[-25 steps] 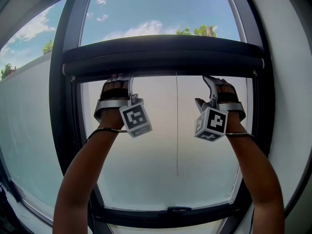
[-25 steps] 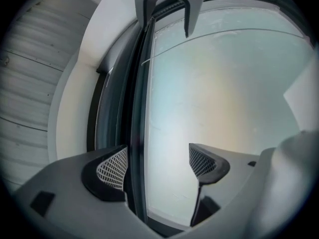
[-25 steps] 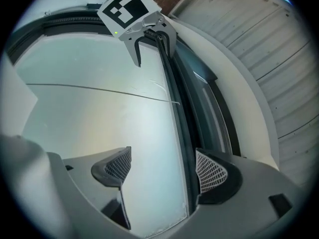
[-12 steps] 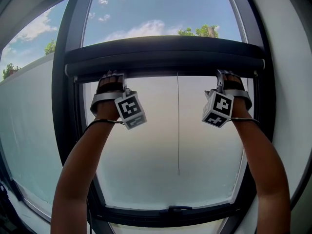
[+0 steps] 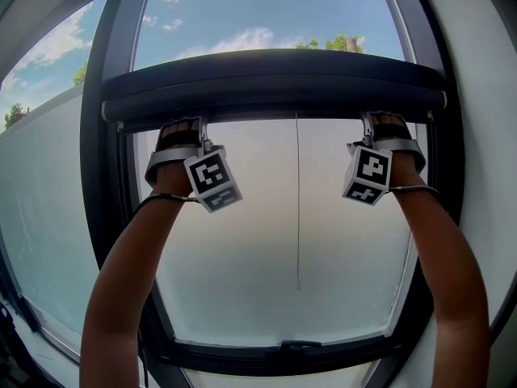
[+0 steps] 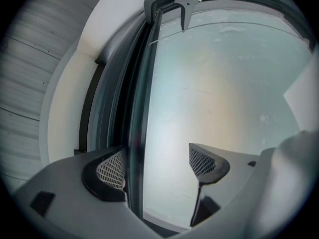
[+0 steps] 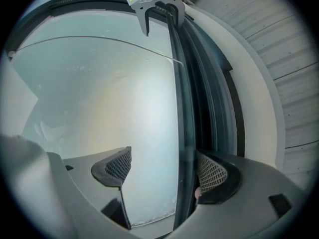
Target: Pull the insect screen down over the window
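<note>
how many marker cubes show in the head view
2: the left cube below the screen bar near its left end, the right cube below its right end. None seems hidden.

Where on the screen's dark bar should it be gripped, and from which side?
Grip the bar's thin lower lip near both ends, coming from below. It is long and level, so the left claw and right claw spaced wide should keep it even.

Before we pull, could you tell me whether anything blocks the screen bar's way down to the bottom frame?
Nothing visible does: between the bar and the bottom frame, only the thin cord hangs in front of the glass.
</note>
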`<act>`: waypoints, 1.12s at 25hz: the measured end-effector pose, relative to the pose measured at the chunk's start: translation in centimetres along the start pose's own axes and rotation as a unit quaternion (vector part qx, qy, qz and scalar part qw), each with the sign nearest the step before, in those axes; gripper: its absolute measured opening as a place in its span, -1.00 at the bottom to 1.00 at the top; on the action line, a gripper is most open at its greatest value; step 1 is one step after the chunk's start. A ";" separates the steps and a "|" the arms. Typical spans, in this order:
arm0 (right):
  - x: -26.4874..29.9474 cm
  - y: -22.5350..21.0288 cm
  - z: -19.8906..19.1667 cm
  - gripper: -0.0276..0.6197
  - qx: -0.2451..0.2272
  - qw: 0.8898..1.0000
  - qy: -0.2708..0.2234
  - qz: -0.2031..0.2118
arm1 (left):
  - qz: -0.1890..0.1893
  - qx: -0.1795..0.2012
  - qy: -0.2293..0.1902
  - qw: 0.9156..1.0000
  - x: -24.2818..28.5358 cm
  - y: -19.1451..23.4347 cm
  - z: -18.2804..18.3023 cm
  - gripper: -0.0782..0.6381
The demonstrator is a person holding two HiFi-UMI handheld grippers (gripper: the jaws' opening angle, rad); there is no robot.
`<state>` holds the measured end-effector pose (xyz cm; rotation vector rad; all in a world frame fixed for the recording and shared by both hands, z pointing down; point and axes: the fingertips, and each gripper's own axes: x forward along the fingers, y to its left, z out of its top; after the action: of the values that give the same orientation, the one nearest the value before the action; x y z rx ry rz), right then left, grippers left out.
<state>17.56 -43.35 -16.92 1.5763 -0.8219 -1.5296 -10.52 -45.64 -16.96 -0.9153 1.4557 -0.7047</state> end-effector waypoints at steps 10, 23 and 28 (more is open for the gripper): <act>-0.2 0.7 -0.1 0.26 -0.005 1.000 0.010 0.024 | 0.000 0.001 -0.013 1.000 -0.3 -0.5 0.0 0.24; -1.1 2.2 0.0 0.26 0.000 0.999 0.007 0.034 | -0.019 -0.021 -0.008 1.000 -1.3 -2.1 0.0 0.24; -2.3 4.7 -0.3 0.26 0.004 0.999 0.011 0.041 | -0.025 -0.015 -0.010 1.000 -2.5 -4.1 0.3 0.24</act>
<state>18.03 -43.62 -11.67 1.5431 -0.8705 -1.4505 -9.78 -45.53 -12.22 -0.9836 1.4328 -0.7100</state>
